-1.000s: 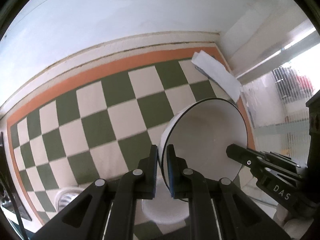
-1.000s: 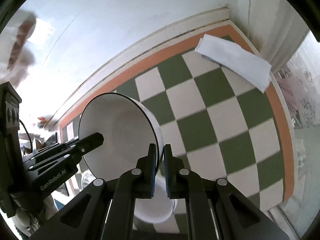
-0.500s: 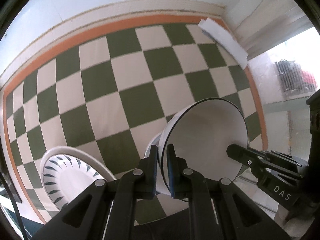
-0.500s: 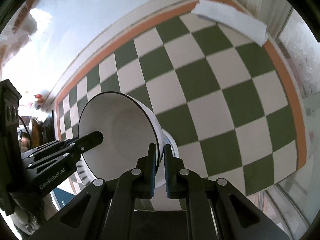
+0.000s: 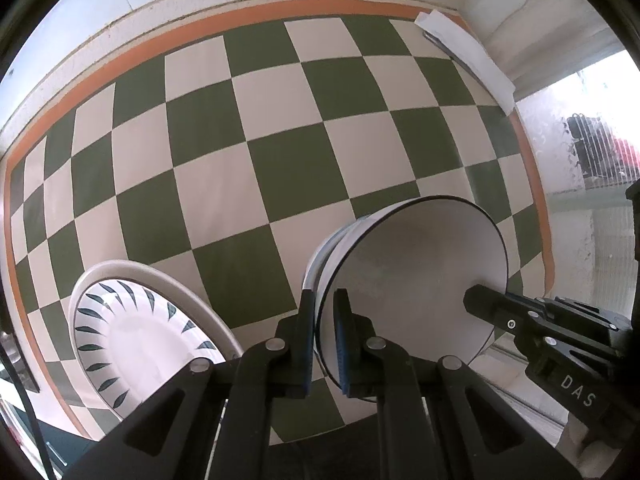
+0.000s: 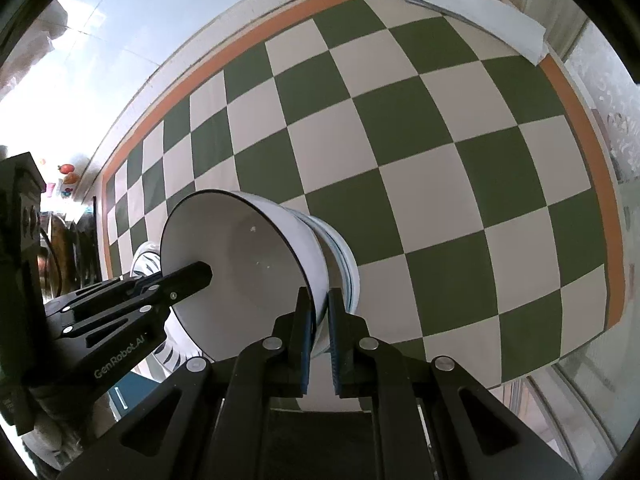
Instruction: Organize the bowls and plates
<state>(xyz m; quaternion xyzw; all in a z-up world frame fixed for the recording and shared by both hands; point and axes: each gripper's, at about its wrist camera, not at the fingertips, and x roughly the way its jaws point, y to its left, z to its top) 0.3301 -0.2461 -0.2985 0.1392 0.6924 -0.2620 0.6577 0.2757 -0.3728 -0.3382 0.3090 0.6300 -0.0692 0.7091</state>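
Note:
A white bowl with a thin black rim [image 5: 416, 276] [image 6: 236, 264] is held by both grippers at opposite sides of its rim. My left gripper [image 5: 325, 316] is shut on the rim's left side. My right gripper [image 6: 318, 312] is shut on the rim's right side. The bowl sits low over a second white bowl with blue lines [image 5: 320, 256] [image 6: 340, 256] on the checkered tablecloth, nested into it or nearly so. A white plate with dark leaf marks [image 5: 132, 332] lies to the left; a part of it shows in the right wrist view [image 6: 148, 264].
The green and white checkered tablecloth [image 5: 280, 152] [image 6: 420, 140] has an orange border. A folded white paper [image 5: 468, 52] [image 6: 476, 12] lies at its far right corner. A wall runs behind, and a window lies to the right.
Both grippers have brought the bowl down and tilted toward the table. The second bowl under it and the leaf-marked plate have come into view.

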